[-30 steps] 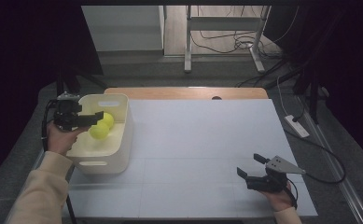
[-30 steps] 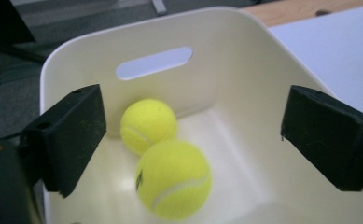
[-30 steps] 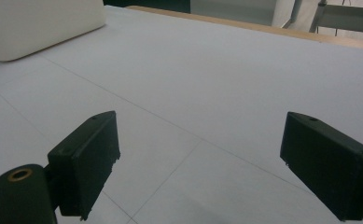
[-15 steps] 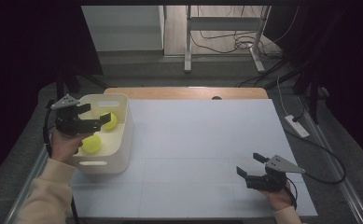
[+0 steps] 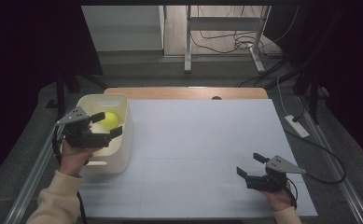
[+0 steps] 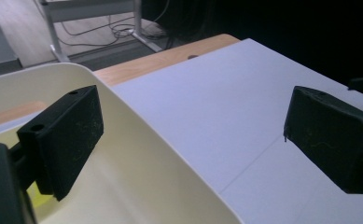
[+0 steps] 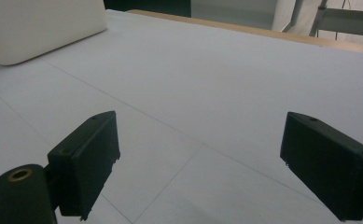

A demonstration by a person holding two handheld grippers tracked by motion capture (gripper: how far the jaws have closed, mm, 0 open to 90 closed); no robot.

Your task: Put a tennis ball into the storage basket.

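A cream plastic bin [image 5: 123, 140] stands at the table's left edge. A yellow ball [image 5: 108, 118] lies inside it toward the far end. My left gripper [image 5: 109, 125] hovers over the bin, held by a hand in a cream sleeve. It is open, with nothing between its jaws. In the left gripper view my left gripper [image 6: 193, 135] straddles the bin's rim [image 6: 123, 116], and a sliver of yellow [image 6: 39, 201] shows low in the bin. My right gripper [image 5: 251, 164] rests near the front right of the table, open and empty; the right gripper view shows it [image 7: 202, 163] above bare sheet.
A white sheet [image 5: 198, 140] covers the table, with a wooden strip [image 5: 188, 92] along the far edge. The bin's corner [image 7: 39, 28] lies far off in the right gripper view. A power strip [image 5: 296, 126] and cables lie on the floor at the right.
A ball that was between the left jaws dropped into the bin and is now hidden under the hand. The left gripper drew back toward the person. The right gripper stayed put.
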